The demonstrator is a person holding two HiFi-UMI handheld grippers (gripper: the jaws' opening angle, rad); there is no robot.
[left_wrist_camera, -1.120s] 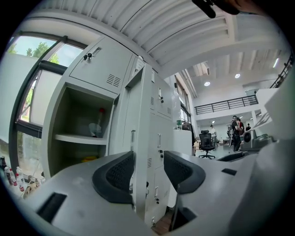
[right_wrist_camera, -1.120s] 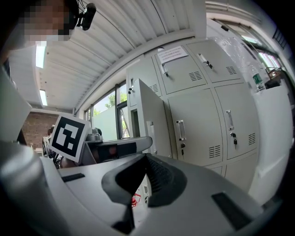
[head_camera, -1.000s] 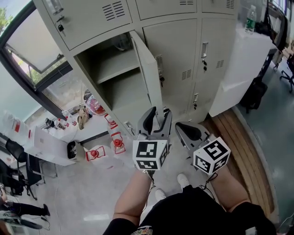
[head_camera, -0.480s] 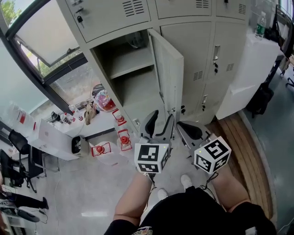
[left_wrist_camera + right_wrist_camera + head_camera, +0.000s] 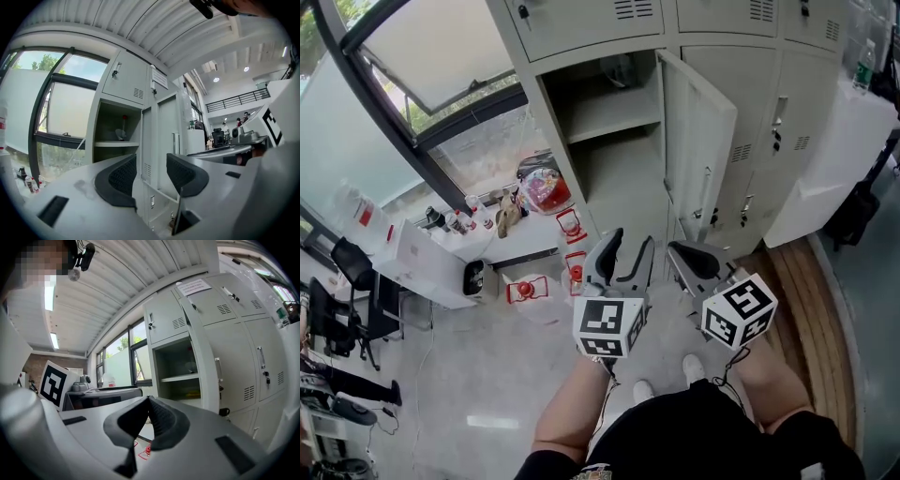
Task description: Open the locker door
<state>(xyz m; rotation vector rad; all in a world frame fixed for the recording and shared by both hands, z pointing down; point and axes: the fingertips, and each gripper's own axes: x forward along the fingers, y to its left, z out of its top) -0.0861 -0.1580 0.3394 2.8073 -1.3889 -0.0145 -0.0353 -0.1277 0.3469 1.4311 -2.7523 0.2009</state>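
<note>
The beige locker bank fills the top of the head view. One middle locker door stands swung out, hinged on its right, and shows an inner shelf. Both grippers hang in front of it, apart from the door. My left gripper is open with nothing between its pads. My right gripper is shut and empty. In the left gripper view the left gripper faces the door edge-on. The right gripper looks at the open compartment and the door.
Red items lie on the floor at the locker's foot. A low white table with bottles stands at the left under the window. A wooden step and a white cabinet are at the right. The person's shoes are below the grippers.
The head view has swung left, so the lockers sit further right and lower in the picture. The door shows more of its inner face. Both grippers keep their places and states.
</note>
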